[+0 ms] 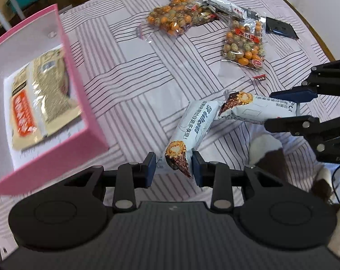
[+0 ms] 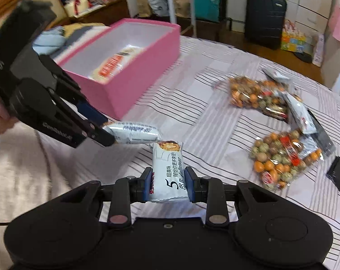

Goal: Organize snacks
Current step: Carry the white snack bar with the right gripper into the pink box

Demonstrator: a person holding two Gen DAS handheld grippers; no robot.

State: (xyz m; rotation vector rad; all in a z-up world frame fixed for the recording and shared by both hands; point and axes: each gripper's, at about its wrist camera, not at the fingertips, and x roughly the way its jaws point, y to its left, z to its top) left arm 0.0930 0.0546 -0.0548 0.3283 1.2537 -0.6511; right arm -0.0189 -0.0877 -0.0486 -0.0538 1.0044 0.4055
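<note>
Evidently the step in hand is carrying: each claw has a white snack bar pinched and lifted clear of the striped cloth [image 1: 129,85], and both look bound for the pink box [image 1: 80,103], which sits at about ten o'clock in both wrist views. The left gripper [image 1: 174,168] is drawn in narrow on the picture end of its snack bar [image 1: 190,132]; the blue pads [image 1: 150,168] press the wrapper from either side, and the rest of the bar sticks out ahead toward one o'clock. The right gripper [image 2: 167,184] is likewise closed to the width of its own bar [image 2: 167,171], clamped across the printed end with the pictured end pointing to twelve o'clock. The two bars hang just beside each other, their free ends near or perhaps touching; I cannot tell which. The box already holds one flat orange-and-tan packet [image 2: 116,65] on its floor. Next, I judge, each bar must be swung over the near wall of the box and let go beside that packet, one arm at a time so the grippers do not collide. Two bags of coated nuts [image 2: 284,159] and more wrapped bars remain on the cloth at two o'clock.
</note>
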